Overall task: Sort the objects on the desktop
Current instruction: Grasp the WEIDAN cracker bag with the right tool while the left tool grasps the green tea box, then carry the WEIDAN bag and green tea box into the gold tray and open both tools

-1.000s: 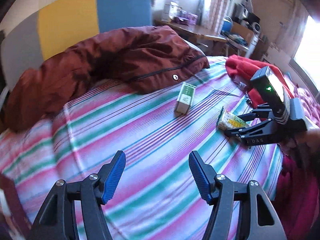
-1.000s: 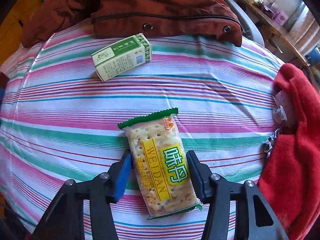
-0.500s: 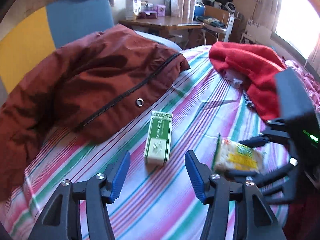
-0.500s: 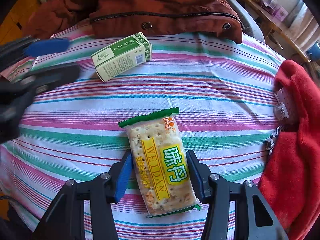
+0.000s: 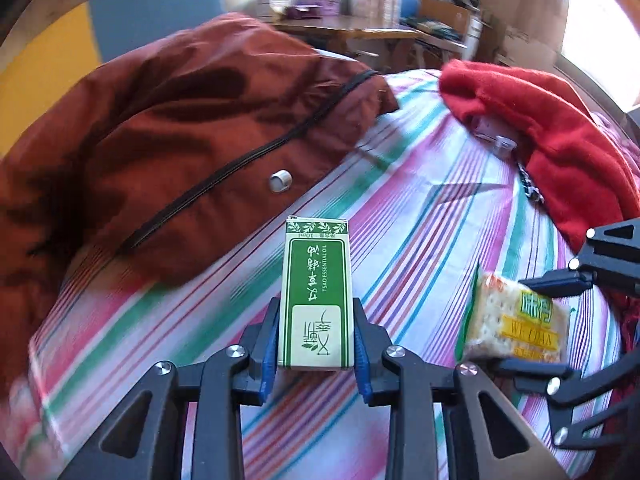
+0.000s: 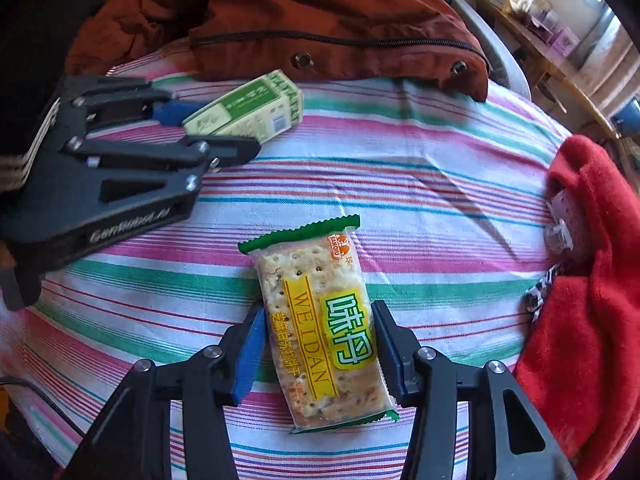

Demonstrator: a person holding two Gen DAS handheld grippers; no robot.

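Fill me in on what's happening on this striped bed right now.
A person is sorting small items with a handheld tool in each hand. The left tool has shut on the green and white box, which lies on the striped sheet. The right tool is closing around the cracker packet, its pads at the wrapper's sides. Both items are still down on the bed, with a brown jacket and red cloth nearby.

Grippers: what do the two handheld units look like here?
Both are matte black linkage frames with silver rivets and ribbed blue pads on the jaws. The left gripper carries white "GenRobot.AI" lettering on its side plate. The right gripper matches it in build.
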